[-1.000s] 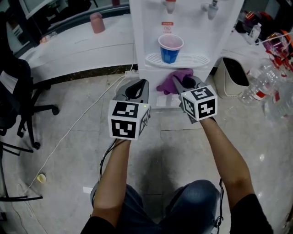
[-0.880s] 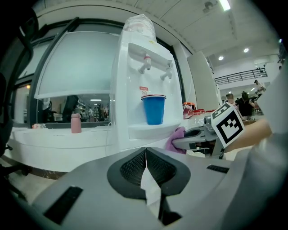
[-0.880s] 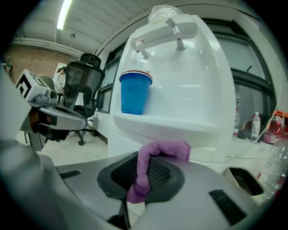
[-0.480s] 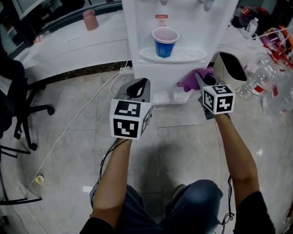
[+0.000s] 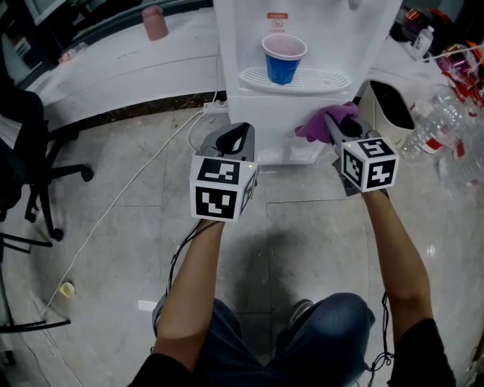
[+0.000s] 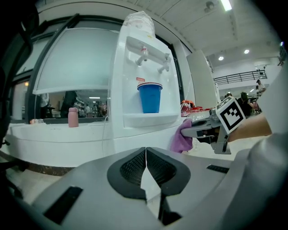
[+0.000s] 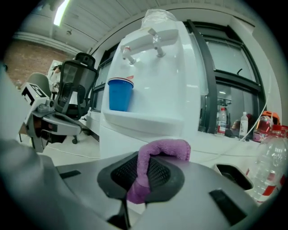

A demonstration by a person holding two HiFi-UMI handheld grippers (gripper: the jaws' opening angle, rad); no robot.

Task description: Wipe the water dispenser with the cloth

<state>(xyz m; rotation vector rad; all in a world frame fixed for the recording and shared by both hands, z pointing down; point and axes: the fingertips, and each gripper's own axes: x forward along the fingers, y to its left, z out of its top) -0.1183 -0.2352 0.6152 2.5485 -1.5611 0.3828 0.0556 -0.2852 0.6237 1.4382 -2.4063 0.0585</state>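
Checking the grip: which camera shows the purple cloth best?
Right gripper view: the cloth is clamped in the right gripper, close up. Head view shows it bunched by the water dispenser; left gripper view shows it small.

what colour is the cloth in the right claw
Purple. The soft purple cloth pinched in the right claw shows best in the right gripper view.

Under my feet runs a glossy pale stone-tile floor point(image 5: 106, 257) with thin dark joints; a black wheeled office chair point(image 5: 26, 143) stands off to my left; beyond it curves a long white ledge point(image 5: 113, 75) on a dark base; tall dark-framed windows point(image 6: 72, 63) rise behind; bright white ceiling lights point(image 6: 226, 4) glow overhead.
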